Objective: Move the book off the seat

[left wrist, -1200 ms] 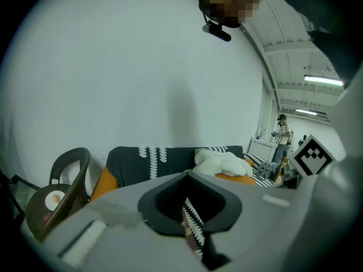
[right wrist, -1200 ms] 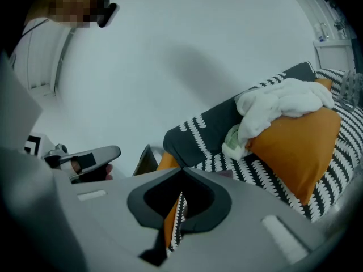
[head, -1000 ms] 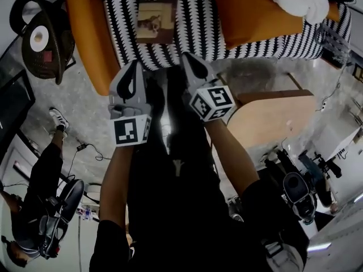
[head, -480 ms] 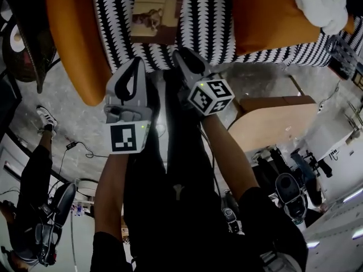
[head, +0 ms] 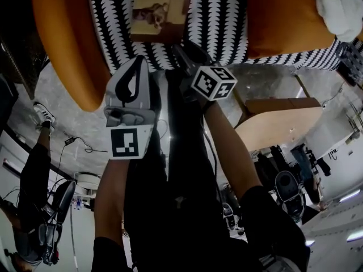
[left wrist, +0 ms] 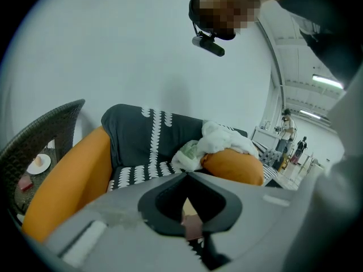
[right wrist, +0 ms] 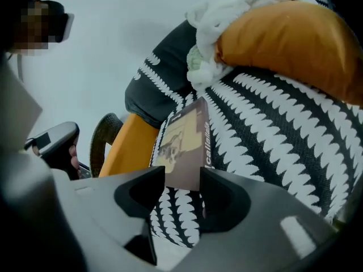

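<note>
A: Head view, first entry?
B: Book (head: 157, 13), flat on the black-and-white seat (head: 218, 16); left gripper (head: 139, 61) and right gripper (head: 184, 52) near its front edge
A: Left gripper view?
B: Jaws together, nothing held
A: Right gripper view?
B: Jaws apart, just been opening; book in the gap, not gripped

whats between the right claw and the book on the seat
Only a bare strip of patterned seat cushion, seen in the right gripper view. The right claw, its jaws just opening and empty, points at the book.
</note>
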`<state>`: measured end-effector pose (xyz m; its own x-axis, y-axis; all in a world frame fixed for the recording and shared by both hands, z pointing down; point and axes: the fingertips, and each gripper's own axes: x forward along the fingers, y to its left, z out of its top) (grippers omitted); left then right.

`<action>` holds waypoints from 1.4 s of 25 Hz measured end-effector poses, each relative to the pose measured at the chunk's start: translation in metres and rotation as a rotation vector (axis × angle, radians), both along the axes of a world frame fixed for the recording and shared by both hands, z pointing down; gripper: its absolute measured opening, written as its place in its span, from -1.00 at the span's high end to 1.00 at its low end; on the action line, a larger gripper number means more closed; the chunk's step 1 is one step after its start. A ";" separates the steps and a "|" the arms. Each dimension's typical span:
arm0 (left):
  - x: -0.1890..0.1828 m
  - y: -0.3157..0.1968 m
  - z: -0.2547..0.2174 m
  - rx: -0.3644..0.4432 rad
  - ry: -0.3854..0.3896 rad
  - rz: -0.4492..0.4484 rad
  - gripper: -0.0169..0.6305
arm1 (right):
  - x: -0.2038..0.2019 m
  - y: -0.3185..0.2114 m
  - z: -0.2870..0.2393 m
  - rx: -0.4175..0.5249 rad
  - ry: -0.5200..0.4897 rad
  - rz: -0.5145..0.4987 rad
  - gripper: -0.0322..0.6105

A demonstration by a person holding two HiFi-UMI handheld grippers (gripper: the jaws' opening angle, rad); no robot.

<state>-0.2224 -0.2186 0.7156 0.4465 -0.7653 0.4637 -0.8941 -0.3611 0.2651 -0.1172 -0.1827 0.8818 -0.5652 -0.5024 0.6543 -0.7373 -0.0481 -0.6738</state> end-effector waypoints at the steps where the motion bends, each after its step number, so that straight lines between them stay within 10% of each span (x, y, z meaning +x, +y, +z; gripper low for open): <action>1: 0.002 0.002 0.000 -0.002 0.002 0.003 0.93 | 0.001 0.002 0.004 -0.008 -0.002 0.000 0.26; 35: -0.026 -0.006 0.015 -0.026 0.025 -0.043 0.93 | -0.018 0.002 0.044 -0.091 -0.127 -0.035 0.20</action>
